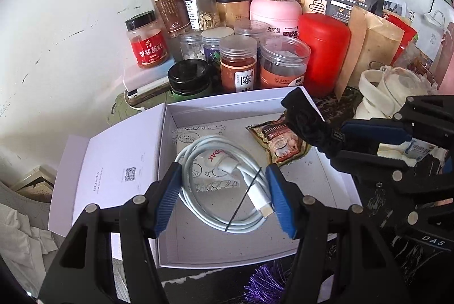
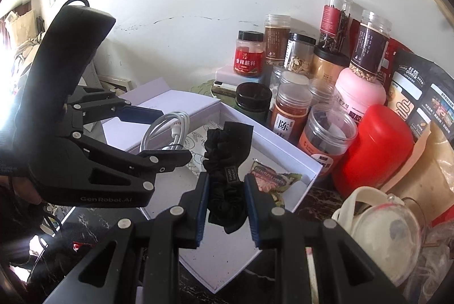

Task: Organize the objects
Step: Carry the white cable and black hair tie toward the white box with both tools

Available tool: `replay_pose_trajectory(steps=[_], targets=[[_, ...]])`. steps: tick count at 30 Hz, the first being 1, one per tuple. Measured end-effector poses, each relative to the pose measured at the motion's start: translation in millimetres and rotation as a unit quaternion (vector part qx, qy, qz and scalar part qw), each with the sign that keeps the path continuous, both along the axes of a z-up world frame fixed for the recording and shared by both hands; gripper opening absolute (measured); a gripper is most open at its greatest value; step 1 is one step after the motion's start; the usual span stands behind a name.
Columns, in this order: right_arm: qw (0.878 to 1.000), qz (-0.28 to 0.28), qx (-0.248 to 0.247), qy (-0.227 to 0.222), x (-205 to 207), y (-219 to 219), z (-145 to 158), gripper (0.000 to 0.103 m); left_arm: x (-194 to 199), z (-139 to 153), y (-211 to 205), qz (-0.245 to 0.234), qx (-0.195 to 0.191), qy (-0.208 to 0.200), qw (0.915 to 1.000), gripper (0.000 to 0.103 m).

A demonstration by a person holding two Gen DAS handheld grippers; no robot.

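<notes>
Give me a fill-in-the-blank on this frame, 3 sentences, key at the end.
1. The right gripper is shut on a black ____.
2. The coiled white cable and the snack packet both lie inside the white ____.
3. The left gripper hangs over the cable with its jaws ____.

Missing words: scrunchie; box; open
</notes>
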State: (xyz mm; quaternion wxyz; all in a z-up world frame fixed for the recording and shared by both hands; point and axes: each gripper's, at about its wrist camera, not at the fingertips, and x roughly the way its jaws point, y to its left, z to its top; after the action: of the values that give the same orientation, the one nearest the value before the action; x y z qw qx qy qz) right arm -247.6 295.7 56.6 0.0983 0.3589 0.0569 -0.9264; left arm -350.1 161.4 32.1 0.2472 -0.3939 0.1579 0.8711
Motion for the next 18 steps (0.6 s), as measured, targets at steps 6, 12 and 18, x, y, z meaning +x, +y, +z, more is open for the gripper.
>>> replay_pose_trajectory(steps=[6, 12, 18], targets=[[1.0, -0.018, -0.004, -0.006, -26.3, 5.9, -7.9, 0.024, -27.9, -9.1, 3.2, -0.013, -0.006, -0.007, 0.9999, 0.059], [0.999, -0.033, 0.001, -0.013, -48.5, 9.0, -20.9, 0.024, -52.0, -25.3, 5.4, -0.017, -0.01, -0.019, 0.9996, 0.059], [0.998, -0.046, 0.026, -0.021, -65.4, 7.5, -36.0, 0.024, -70.3, -42.7, 14.3, -0.028, -0.032, -0.017, 0.999, 0.059]])
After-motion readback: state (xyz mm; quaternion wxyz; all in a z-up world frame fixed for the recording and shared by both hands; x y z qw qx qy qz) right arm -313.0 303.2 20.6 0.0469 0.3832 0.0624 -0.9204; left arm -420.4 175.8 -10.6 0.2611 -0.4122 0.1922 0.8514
